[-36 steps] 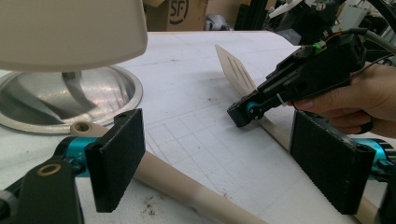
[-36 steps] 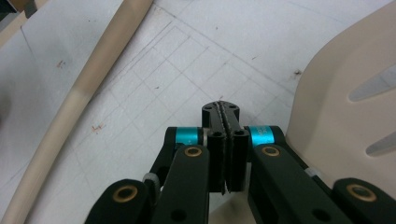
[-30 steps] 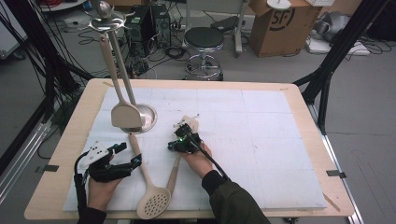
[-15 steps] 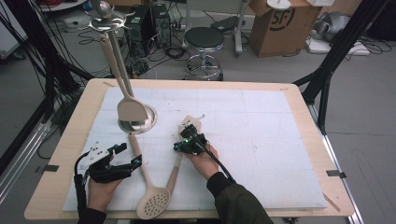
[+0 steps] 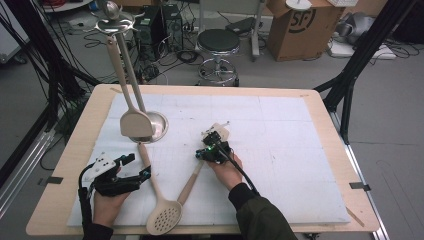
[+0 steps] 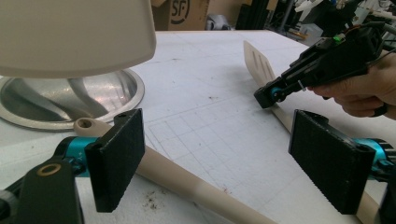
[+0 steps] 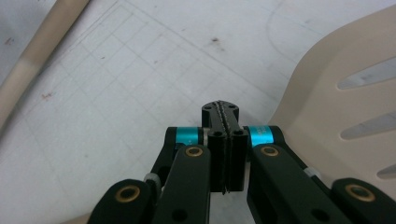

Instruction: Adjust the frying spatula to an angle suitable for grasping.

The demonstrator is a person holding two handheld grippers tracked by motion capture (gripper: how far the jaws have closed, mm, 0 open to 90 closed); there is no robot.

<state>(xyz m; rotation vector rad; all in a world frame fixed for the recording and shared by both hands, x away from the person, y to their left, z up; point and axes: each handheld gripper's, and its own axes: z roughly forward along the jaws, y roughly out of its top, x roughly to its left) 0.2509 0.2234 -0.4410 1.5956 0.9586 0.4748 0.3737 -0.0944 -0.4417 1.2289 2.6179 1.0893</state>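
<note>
A beige slotted turner lies on the white mat, its handle running toward the near edge. My right gripper is shut with nothing between its jaws, just over the turner's neck; its own view has the tip beside the slotted head. A beige skimmer spoon lies to the left. My left gripper is open, and the skimmer's handle runs between and below the pads. A beige spatula hangs from the utensil stand.
The stand's round metal base sits just beyond my left gripper, with the spatula head hanging over it. The right half of the mat is bare. A stool and a cardboard box stand past the table.
My right gripper has moved a little to the right, still shut. The slotted turner's head seems to have shifted right with it. The left gripper has stayed in place.
</note>
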